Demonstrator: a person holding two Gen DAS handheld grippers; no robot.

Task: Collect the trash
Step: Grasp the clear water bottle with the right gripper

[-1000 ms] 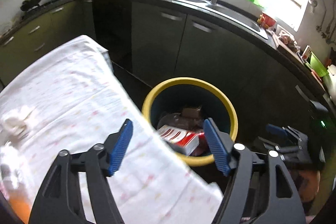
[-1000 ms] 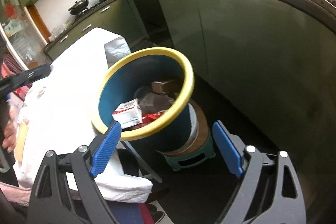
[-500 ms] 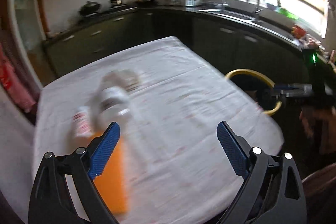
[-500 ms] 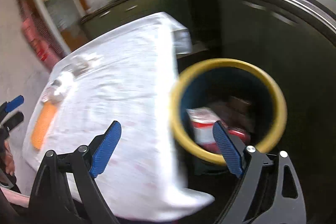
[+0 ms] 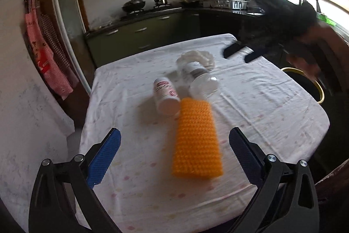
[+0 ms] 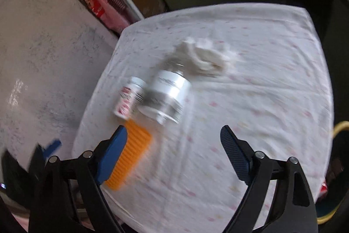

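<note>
While both claws hang empty over the white-clothed table (image 5: 272, 115), left gripper (image 5: 174, 154) jaws have just been opening, now wide; right gripper (image 6: 174, 152) wide too; small white red-labelled bottle (image 5: 165, 95), clear plastic jar (image 5: 199, 78), crumpled white tissue (image 5: 202, 57) and orange knitted cloth (image 5: 196, 141) lie mid-table; yellow-rimmed bin (image 5: 318, 88) beside far edge.

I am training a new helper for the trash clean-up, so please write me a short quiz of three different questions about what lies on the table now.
1. True or false: the left gripper is shut on the orange sponge.
2. Which thing lies farthest from the left gripper? A) the small white bottle B) the crumpled tissue C) the orange sponge
3. Fill in: the clear bottle lies on its ____ on the white tablecloth.

Key
1. False: the gripper is open with nothing between its fingers, and its jaws have just been opening.
2. B
3. side
</note>
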